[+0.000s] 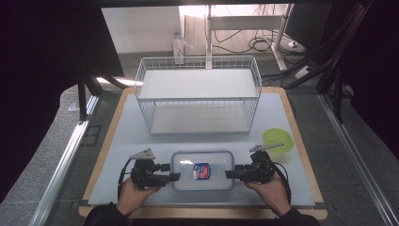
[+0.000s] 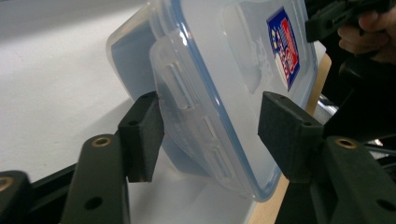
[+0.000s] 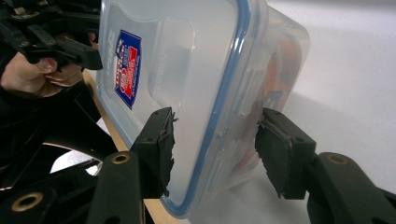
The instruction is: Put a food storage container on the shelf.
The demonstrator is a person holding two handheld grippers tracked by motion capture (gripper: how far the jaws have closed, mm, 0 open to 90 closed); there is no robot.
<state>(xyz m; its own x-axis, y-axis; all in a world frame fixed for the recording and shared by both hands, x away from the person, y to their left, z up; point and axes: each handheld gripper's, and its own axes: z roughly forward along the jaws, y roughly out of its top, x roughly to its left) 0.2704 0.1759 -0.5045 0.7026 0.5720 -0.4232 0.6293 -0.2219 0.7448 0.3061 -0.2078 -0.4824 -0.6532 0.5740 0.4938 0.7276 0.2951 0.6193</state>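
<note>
My left gripper (image 1: 173, 177) and right gripper (image 1: 229, 173) lie level at the two short ends of the clear, blue-sealed plastic container (image 1: 203, 169) near the table's (image 1: 117, 141) front edge; jaws straddle its latches, pads not yet pressing

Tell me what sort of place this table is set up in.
Probably a lab or workshop test bench rather than a kitchen. A board-topped table stands on bare floor, loose cables and a power strip lie behind it, and dark curtains close off the sides.
</note>
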